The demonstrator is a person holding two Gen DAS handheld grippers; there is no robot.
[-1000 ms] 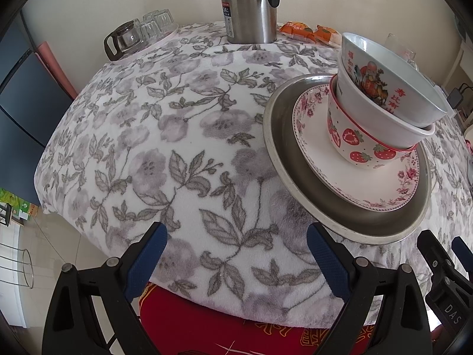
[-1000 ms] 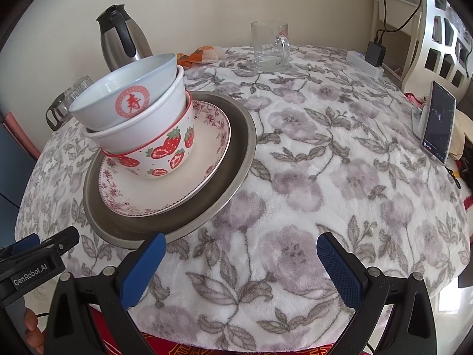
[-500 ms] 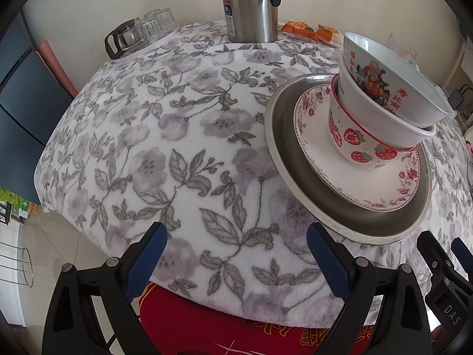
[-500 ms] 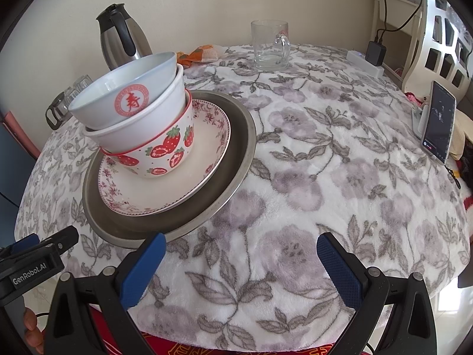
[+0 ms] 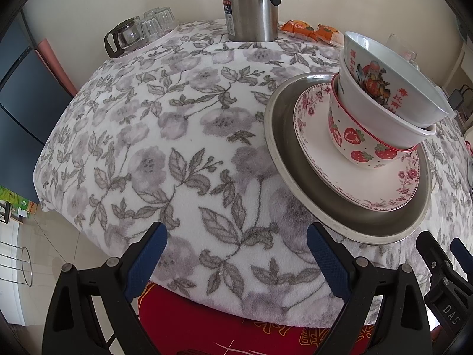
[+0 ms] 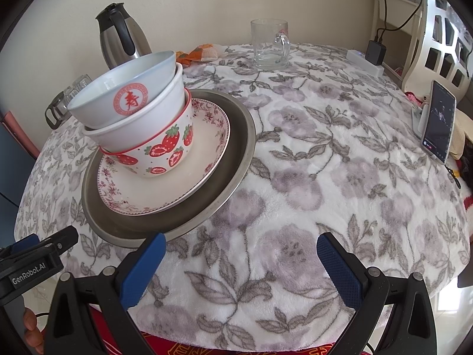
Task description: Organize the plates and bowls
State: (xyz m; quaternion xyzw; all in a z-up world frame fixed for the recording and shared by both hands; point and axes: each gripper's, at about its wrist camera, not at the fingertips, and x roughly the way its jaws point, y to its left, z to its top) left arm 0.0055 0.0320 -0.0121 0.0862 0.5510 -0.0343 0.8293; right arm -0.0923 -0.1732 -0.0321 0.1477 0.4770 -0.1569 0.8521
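One stack stands on the flowered tablecloth: a grey metal plate [image 5: 280,159] [image 6: 236,153] at the bottom, a pink-flowered plate [image 5: 319,165] [image 6: 204,162] on it, then a strawberry bowl [image 5: 351,139] [image 6: 165,151], a plain white bowl [image 5: 425,131] [image 6: 142,124] and a printed white bowl [image 5: 381,85] [image 6: 127,100] on top, tilted. My left gripper [image 5: 236,261] is open at the table's near edge, left of the stack. My right gripper [image 6: 241,266] is open at the near edge, right of the stack. Nothing sits between either pair of fingers.
A steel thermos jug [image 5: 251,3] [image 6: 121,41] stands at the back, with a glass pot and upturned glasses [image 5: 139,29] on the far left. A glass mug [image 6: 269,44], orange snack packets [image 5: 307,29], a charger [image 6: 375,51] and a propped phone [image 6: 440,121] are to the right.
Almost nothing differs; the left wrist view has drifted very slightly. The stack and both grippers stay where they were.
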